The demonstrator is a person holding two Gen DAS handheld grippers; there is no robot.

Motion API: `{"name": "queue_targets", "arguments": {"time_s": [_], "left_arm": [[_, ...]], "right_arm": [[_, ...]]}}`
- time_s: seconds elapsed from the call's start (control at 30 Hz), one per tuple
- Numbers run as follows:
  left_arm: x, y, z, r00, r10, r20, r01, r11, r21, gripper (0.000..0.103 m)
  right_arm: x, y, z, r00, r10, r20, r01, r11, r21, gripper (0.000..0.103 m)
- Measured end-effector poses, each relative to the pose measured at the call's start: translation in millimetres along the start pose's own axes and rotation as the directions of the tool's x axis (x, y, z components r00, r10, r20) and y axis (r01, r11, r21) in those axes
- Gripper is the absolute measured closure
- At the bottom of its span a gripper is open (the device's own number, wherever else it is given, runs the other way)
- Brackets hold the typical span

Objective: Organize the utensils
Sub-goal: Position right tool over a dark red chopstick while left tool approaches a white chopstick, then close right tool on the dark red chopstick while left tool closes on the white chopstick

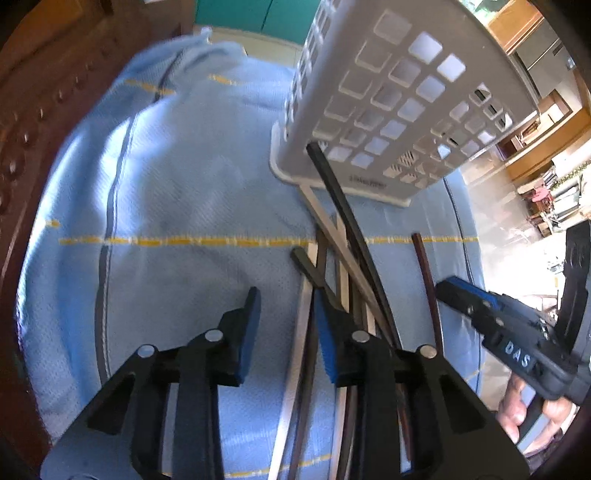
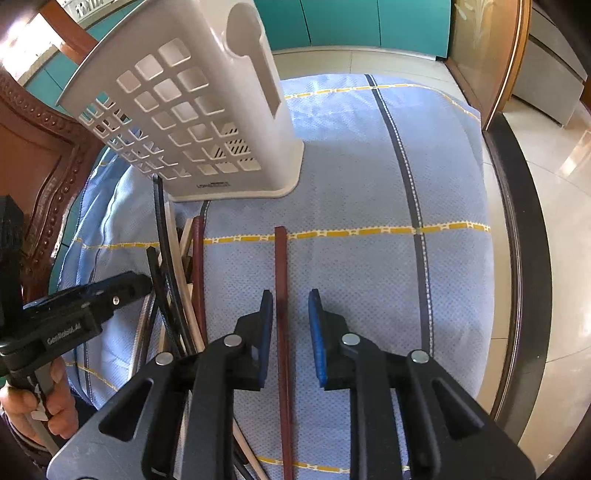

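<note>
A white perforated utensil holder (image 1: 388, 103) (image 2: 192, 110) stands upright on a blue cloth (image 1: 177, 206) (image 2: 351, 184). A crossed pile of chopsticks (image 1: 343, 258) (image 2: 173, 266), silver, black and brown, lies in front of it. My left gripper (image 1: 286, 299) hangs over the pile's left side. Its jaws are apart around one silver chopstick (image 1: 297, 354), and the pads do not press on it. My right gripper (image 2: 291, 295) is open around a single brown chopstick (image 2: 280, 258) that lies apart from the pile on the cloth. That chopstick runs close along the left pad.
Carved dark wooden furniture (image 1: 33, 122) (image 2: 40, 155) borders the cloth on the pile's side. The table's dark rim (image 2: 517, 258) and a tiled floor lie on the other side. Teal cabinet fronts (image 2: 369, 22) stand behind. A hand (image 2: 40, 406) (image 1: 524, 413) grips each gripper's handle.
</note>
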State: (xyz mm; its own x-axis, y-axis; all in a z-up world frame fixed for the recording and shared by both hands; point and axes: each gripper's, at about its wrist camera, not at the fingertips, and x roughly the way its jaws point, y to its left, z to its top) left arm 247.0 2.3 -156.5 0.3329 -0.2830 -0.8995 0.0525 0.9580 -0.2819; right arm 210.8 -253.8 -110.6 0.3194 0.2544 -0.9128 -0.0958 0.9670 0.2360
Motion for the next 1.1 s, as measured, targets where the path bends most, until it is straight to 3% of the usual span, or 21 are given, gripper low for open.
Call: {"name": "queue_targets", "arguments": {"time_s": [0.2,0.4,0.67,0.7,0.77,0.8,0.93,1.1], "left_arm": [[5.9,-7.0,3.9,1.000,-0.013,0.020,0.014,1.000,-0.018,0.072],[9.9,-8.0,11.2,0.996,-0.084,0.016,0.085,0.993,-0.077,0.072],[16.3,-44.9,-0.9,0.998,0.063,0.013,-0.064,0.995,0.072,0.072],[17.8,-49.1,-1.9,0.997,0.073,0.016,-0.074,0.994,0.081,0.074],[20.2,-56.2,-4.2,0.993,0.113,0.025,-0.115,0.988,0.101,0.088],[20.7,-57.8,-5.4,0.992,0.122,0.029,-0.125,0.987,0.104,0.089],[18.6,-61.5,-6.4,0.994,0.102,0.043,-0.106,0.990,0.098,0.090],[-7.2,-38.1,-3.6,0.996,0.047,0.069,-0.052,0.996,0.073,0.090]], "right_arm": [[-1.9,4.1,-2.6,1.000,-0.008,0.004,0.008,1.000,-0.012,0.081],[0.5,8.4,-3.4,1.000,-0.031,-0.003,0.031,0.999,-0.025,0.081],[-0.1,5.3,-4.7,0.999,-0.042,-0.008,0.042,0.999,-0.022,0.081],[-0.3,4.5,-4.0,0.999,-0.043,-0.009,0.042,0.999,-0.021,0.081],[-0.1,4.9,-3.9,0.999,-0.044,-0.011,0.044,0.999,-0.021,0.081],[-0.1,5.1,-3.9,0.999,-0.045,-0.011,0.044,0.999,-0.023,0.081],[-0.2,5.5,-3.7,0.999,-0.045,-0.009,0.045,0.999,-0.027,0.081],[-1.6,4.3,-3.5,0.999,-0.039,-0.007,0.039,0.999,-0.019,0.080]]}}
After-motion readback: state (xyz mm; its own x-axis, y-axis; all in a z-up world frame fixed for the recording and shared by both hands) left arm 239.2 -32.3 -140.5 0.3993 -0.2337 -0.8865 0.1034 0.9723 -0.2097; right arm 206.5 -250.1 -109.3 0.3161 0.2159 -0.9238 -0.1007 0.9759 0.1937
